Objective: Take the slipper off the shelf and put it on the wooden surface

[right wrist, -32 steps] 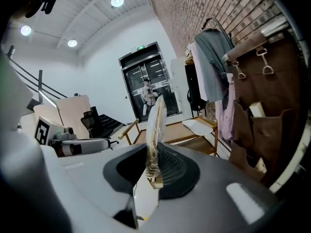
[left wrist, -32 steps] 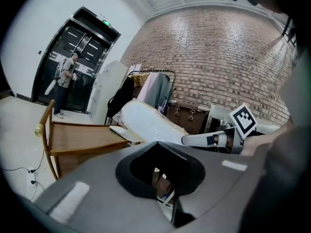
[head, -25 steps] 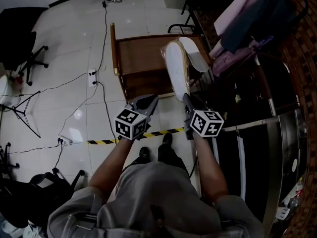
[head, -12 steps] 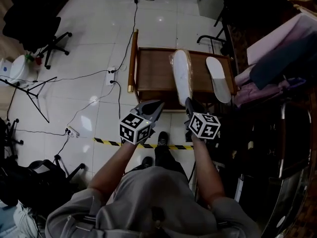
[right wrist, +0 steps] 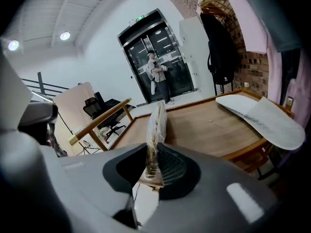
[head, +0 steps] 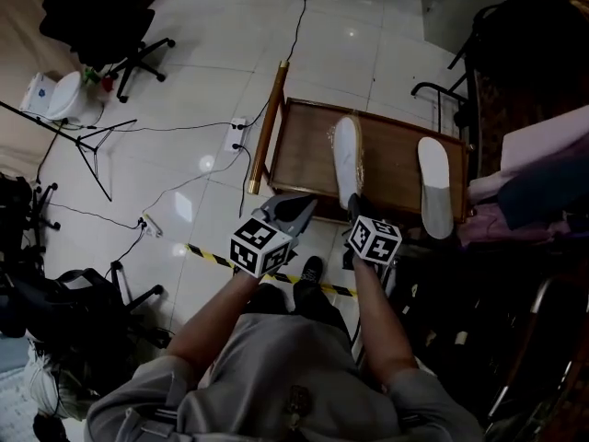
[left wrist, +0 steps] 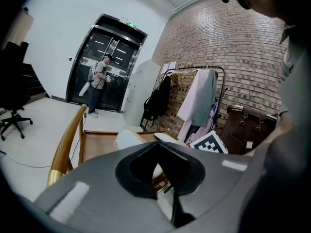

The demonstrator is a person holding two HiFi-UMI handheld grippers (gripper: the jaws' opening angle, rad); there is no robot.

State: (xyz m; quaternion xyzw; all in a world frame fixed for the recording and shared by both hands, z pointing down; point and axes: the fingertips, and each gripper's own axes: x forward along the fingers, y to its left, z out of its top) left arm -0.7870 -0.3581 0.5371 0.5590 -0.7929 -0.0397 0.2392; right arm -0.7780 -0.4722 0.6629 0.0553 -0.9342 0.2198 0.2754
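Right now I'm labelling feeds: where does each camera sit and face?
Head view: on the person's head, looking down; forearms, left tongs, right tongs, wooden surface.
Left gripper view: on left tongs, facing the brick wall; jaws together, empty.
Right gripper view: on right tongs, facing the doors; jaws clamp the held slipper.
Shared: all show the flat slipper.

Both arms are stretched forward from the body, side by side and almost parallel. The left forearm [head: 210,313] and the right forearm [head: 377,316] are bare. The left claw [head: 296,208] points forward and a little to the right. Its jaws are together and nothing is between them. The right claw [head: 353,206] is near it and points forward. Its jaws are almost together and press on the thin edge of a slipper [head: 346,159], which stands on its edge between them. Both marker cubes face upward.
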